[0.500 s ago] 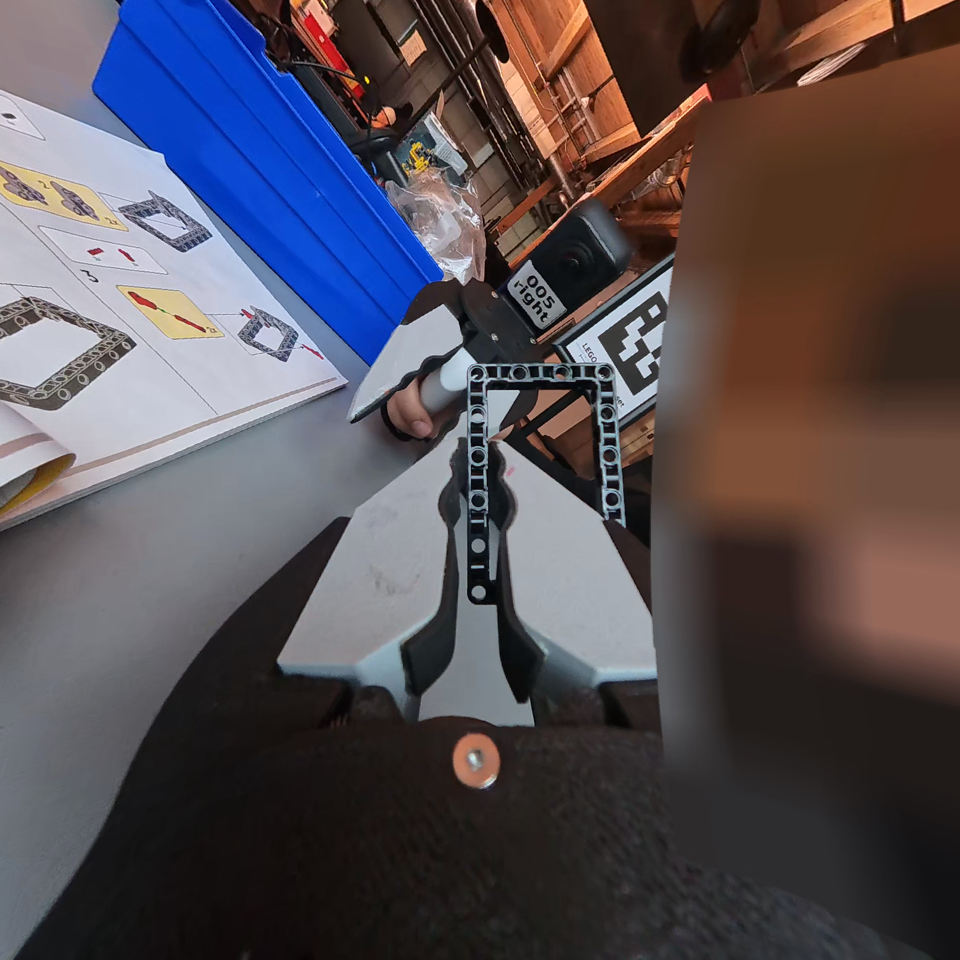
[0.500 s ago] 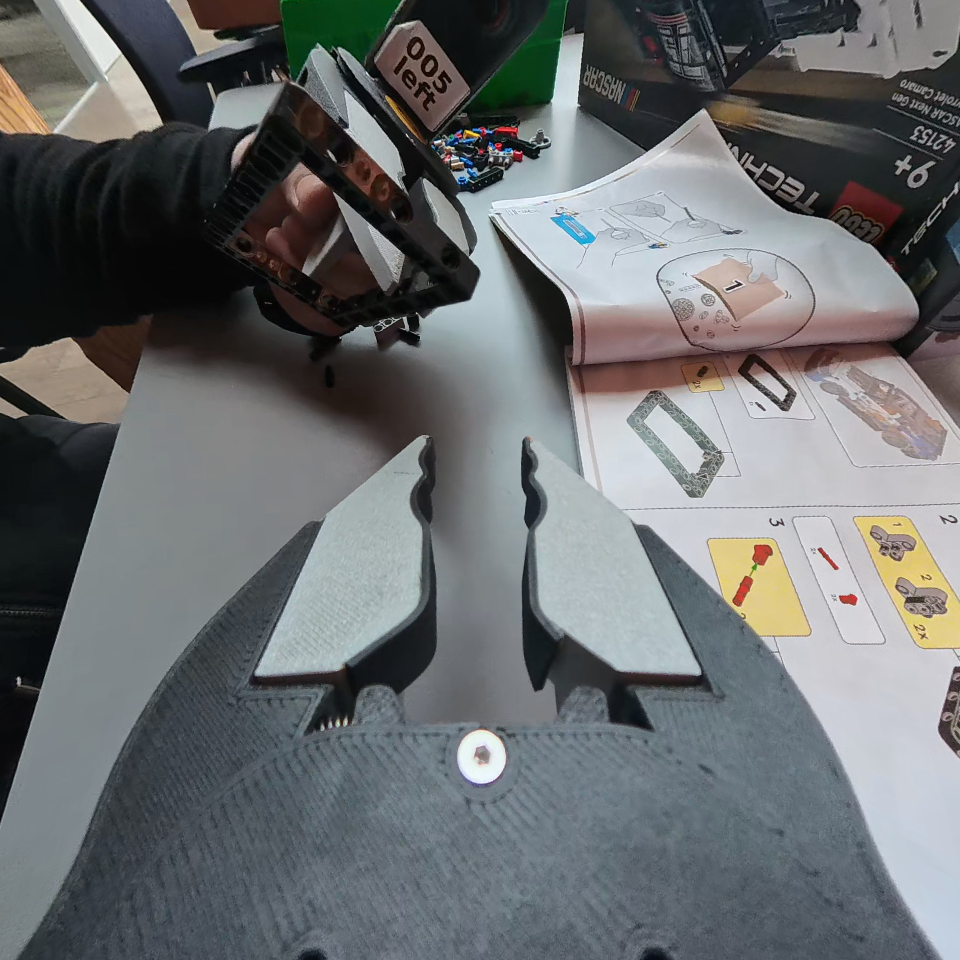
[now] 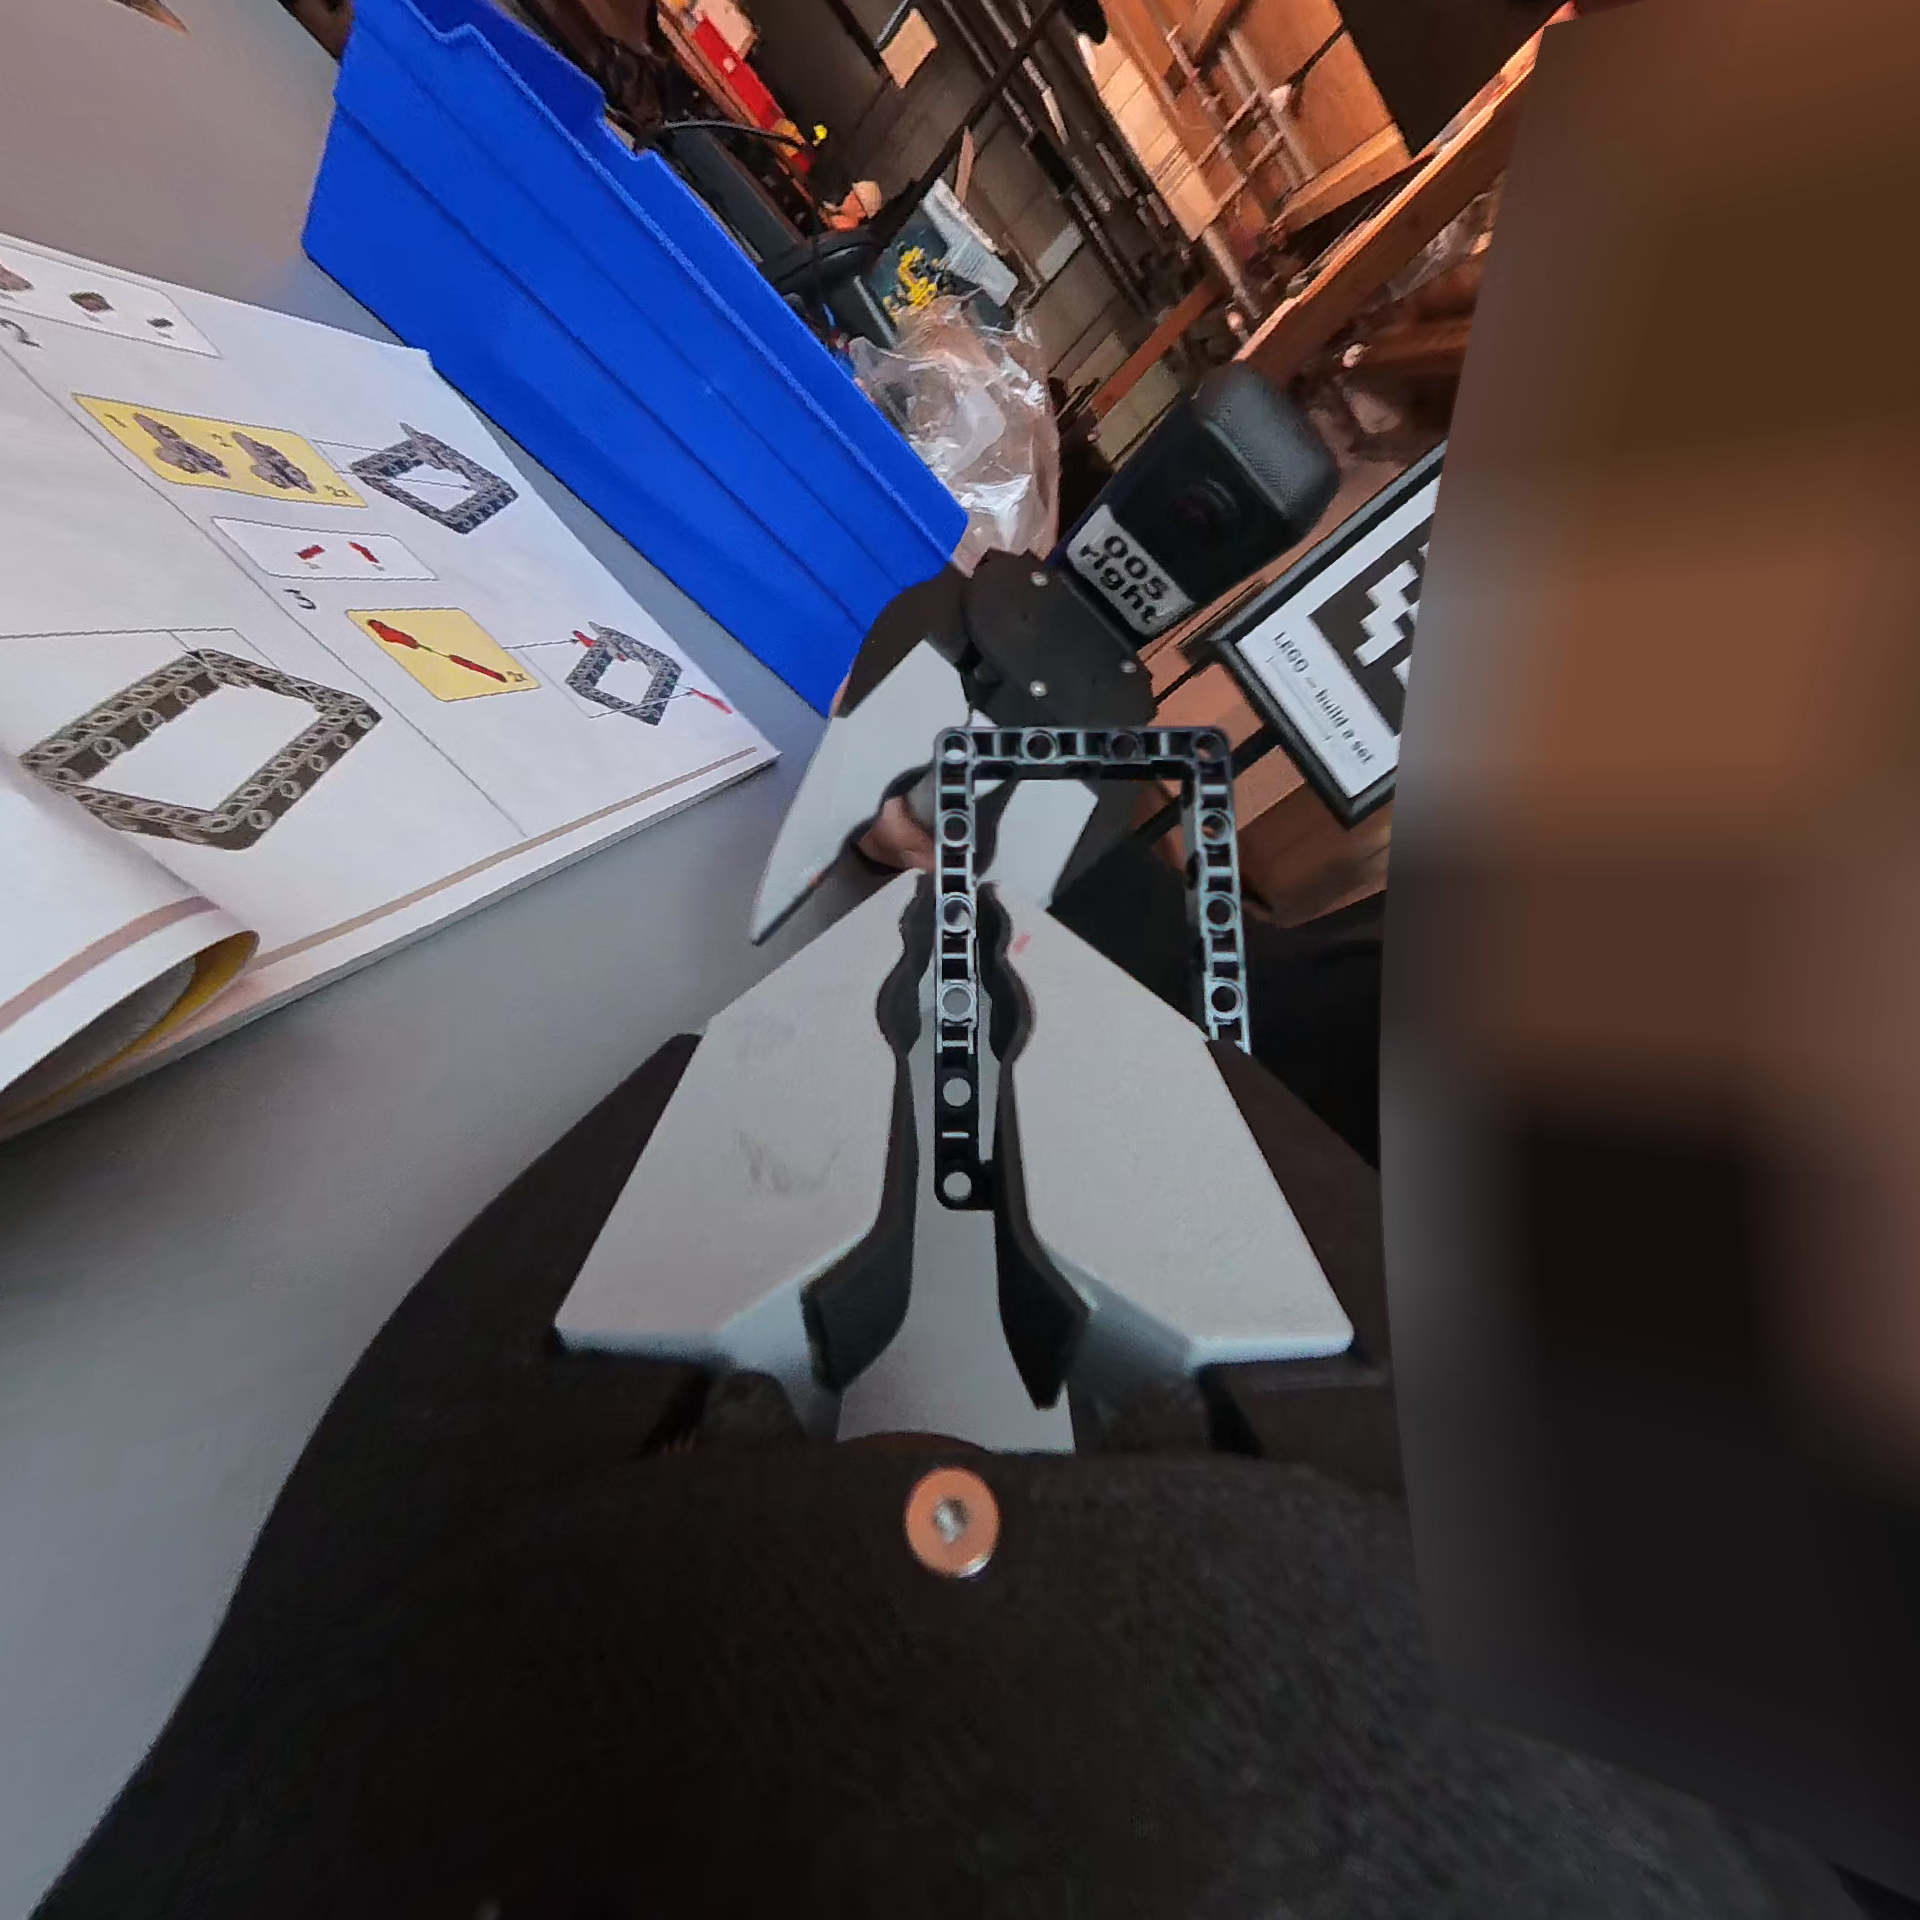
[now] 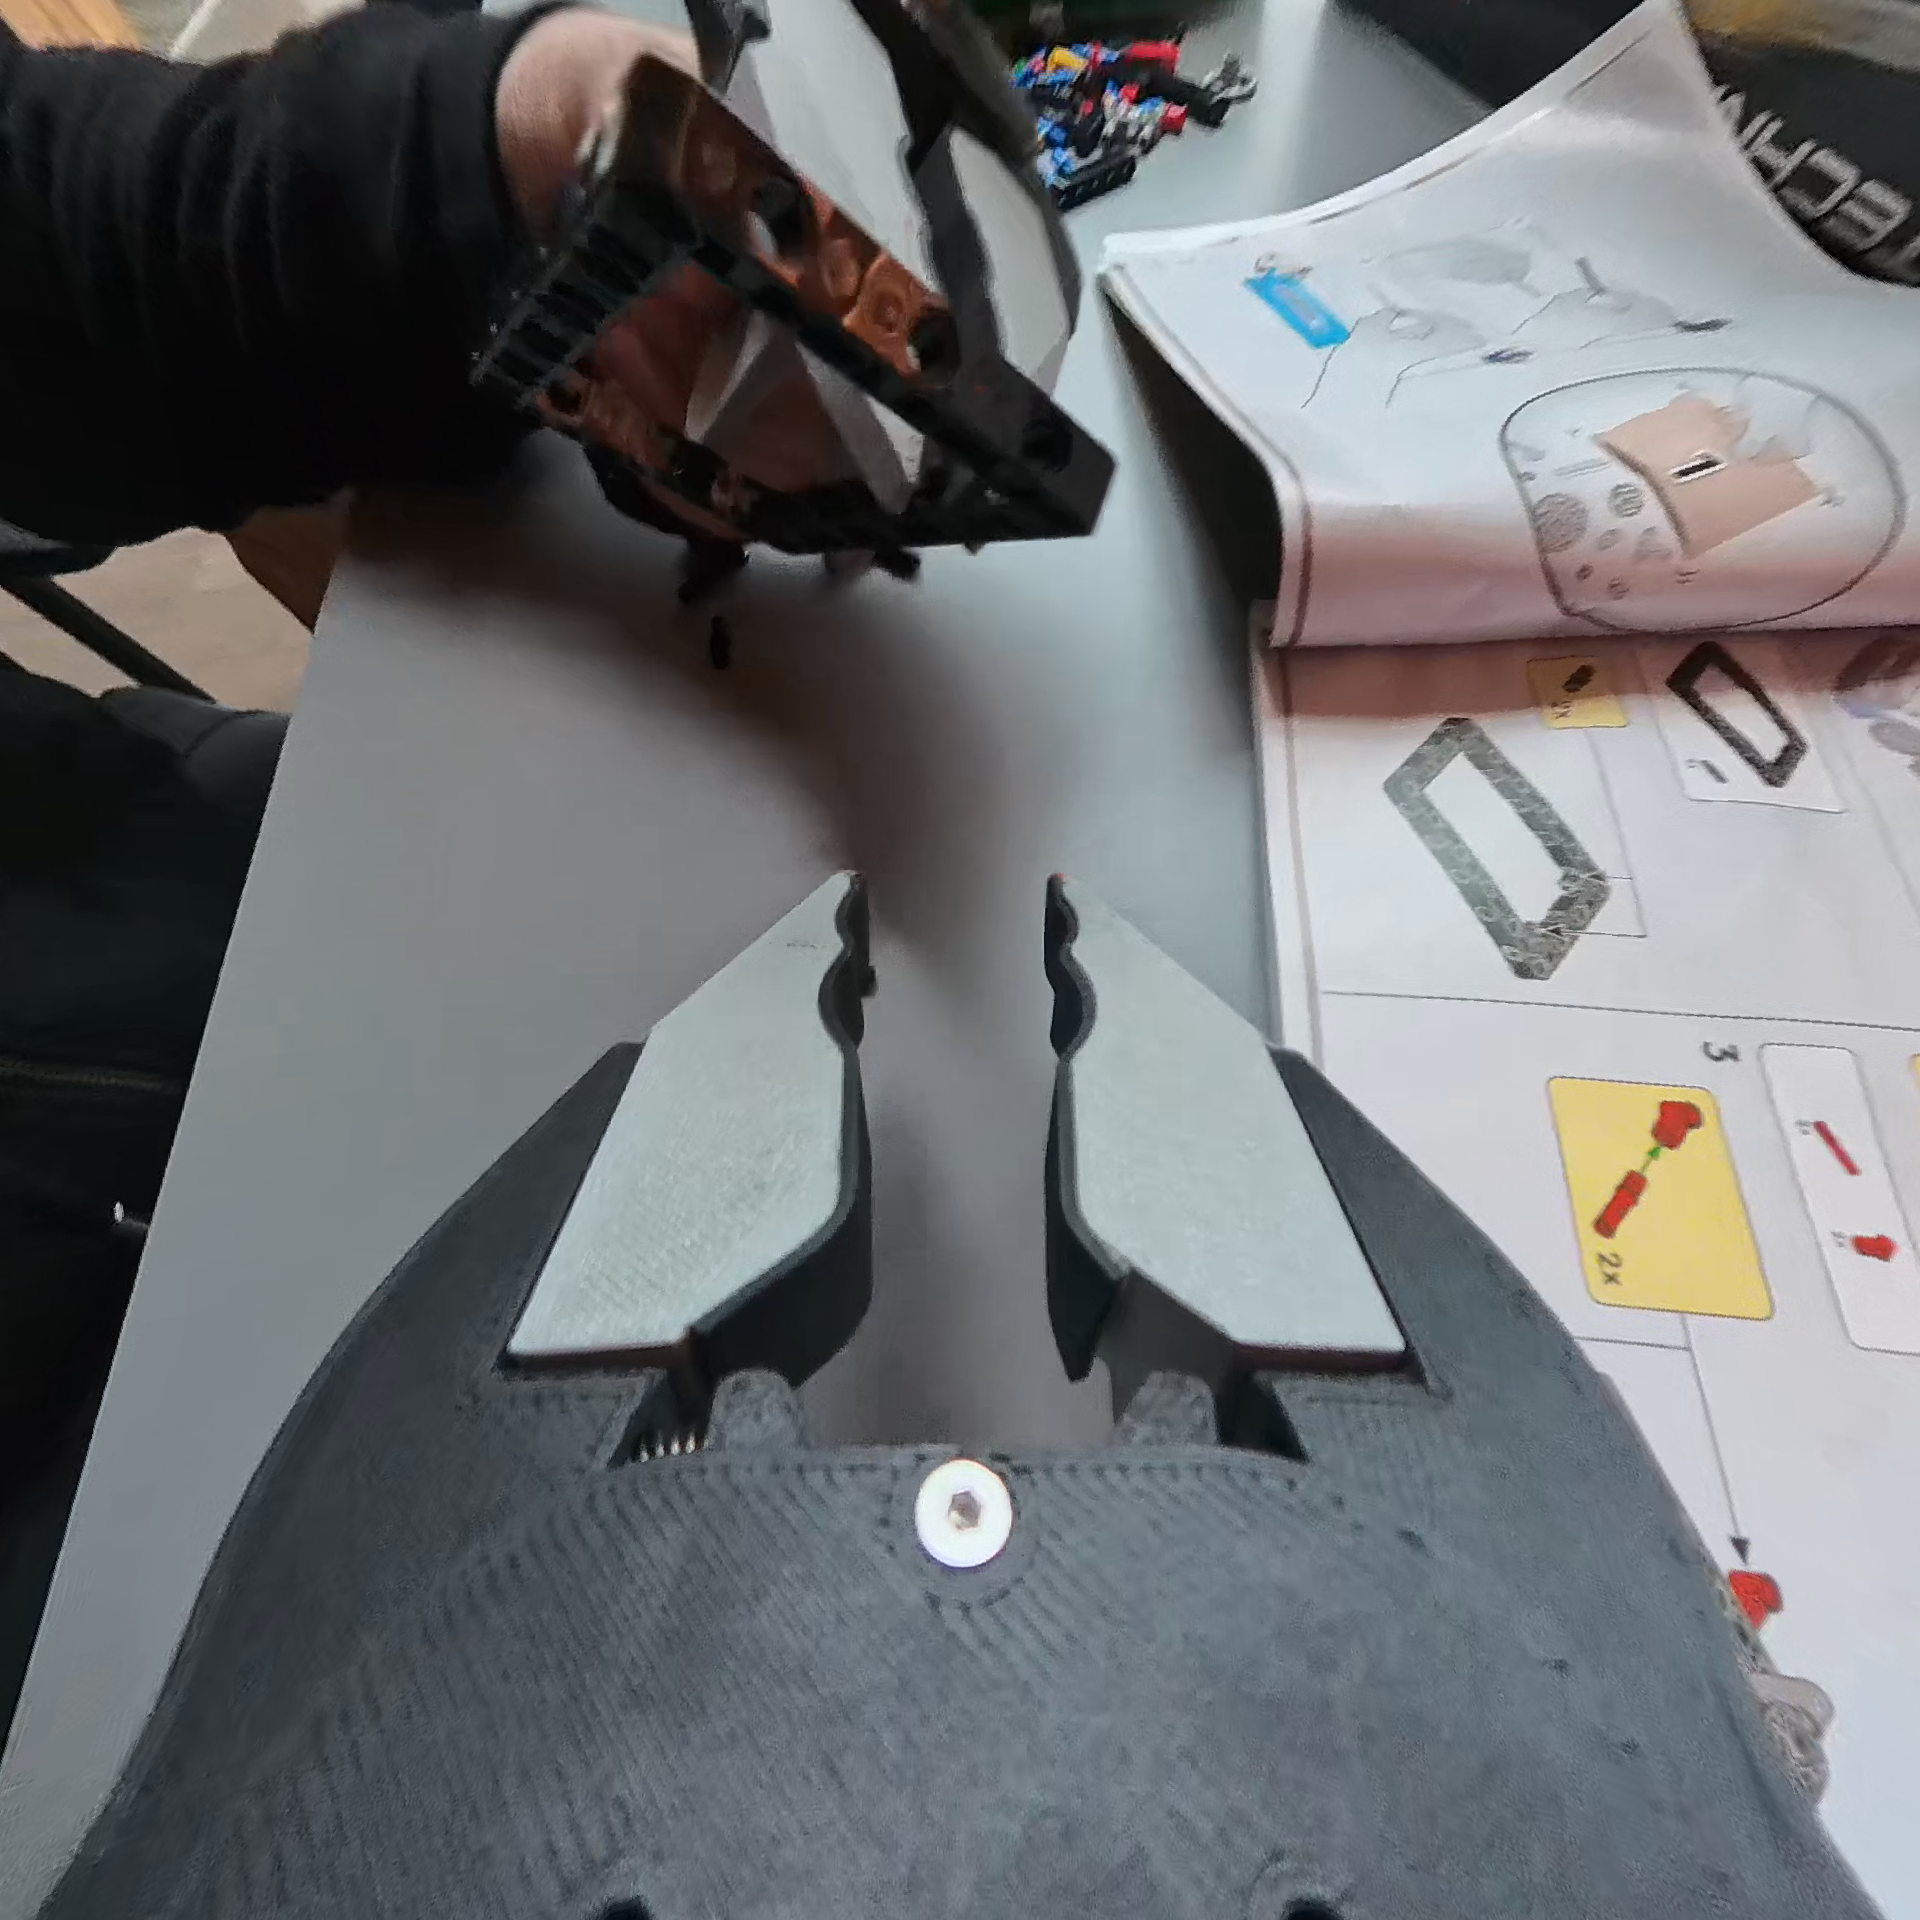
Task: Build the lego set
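Black plastic beam frame [image 3: 1081, 883], rectangular w/ rows of pin holes, is up off the grey tabletop [image 3: 312, 1195], clamped in the left hand-held gripper [image 3: 956, 935] by one long side; the other long side and the far short end stick out free. Judging by look: light, stiff, hard and smooth, so it could pivot or slip betw. the pads if pushed sideways. Best hold is across a beam near a corner, flat faces against the pads, leaving holes open for pins.

Right hand-held gripper [image 4: 951, 904] is apart, nothing in it, low over the tabletop just beside the instruction booklet [image 4: 1558, 935]. Frame hangs ahead of it, well clear. Loose small parts [image 4: 1101, 94] lie in a pile at the far end, blurred. Blue bin [image 3: 623, 343] sits beyond the booklet. Pins prob. next; they'd need a firm push against the held side.
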A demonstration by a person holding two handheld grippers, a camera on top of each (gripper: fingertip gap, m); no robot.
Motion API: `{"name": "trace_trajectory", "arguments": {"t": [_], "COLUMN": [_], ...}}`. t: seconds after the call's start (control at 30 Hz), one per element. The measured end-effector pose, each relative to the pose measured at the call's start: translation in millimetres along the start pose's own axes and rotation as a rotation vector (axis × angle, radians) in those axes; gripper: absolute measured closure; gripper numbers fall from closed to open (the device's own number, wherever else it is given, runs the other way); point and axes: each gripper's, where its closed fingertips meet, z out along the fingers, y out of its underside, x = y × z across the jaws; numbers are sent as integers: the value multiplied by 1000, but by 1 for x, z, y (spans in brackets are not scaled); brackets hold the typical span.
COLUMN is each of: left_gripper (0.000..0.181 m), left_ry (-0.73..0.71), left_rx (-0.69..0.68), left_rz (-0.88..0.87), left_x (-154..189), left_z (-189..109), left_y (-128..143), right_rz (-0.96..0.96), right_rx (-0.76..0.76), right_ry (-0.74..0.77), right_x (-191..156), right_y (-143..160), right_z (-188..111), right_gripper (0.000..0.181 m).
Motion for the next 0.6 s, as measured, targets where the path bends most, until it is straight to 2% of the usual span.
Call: {"name": "trace_trajectory", "arguments": {"t": [0.03, 0.2, 0.33, 0.6], "left_gripper": [176, 176, 176, 176], "left_ry": [-31, -172, -252, -336], "left_rx": [-14, -132, -282, -527], "left_rz": [29, 215, 346, 406], "left_x": [-3, -13, -19, -38], "left_z": [0, -4, -14, -20], "left_y": [2, 12, 26, 64], "right_rz": [-10, -100, -139, -256], "right_rx": [-18, -146, -176, -193], "right_ry": [-11, -73, -118, -55], "right_x": [-3, -17, -25, -20], "right_y": [3, 25, 32, 36], "right_z": [2, 7, 5, 10], "right_gripper": [150, 151, 152, 161]}}
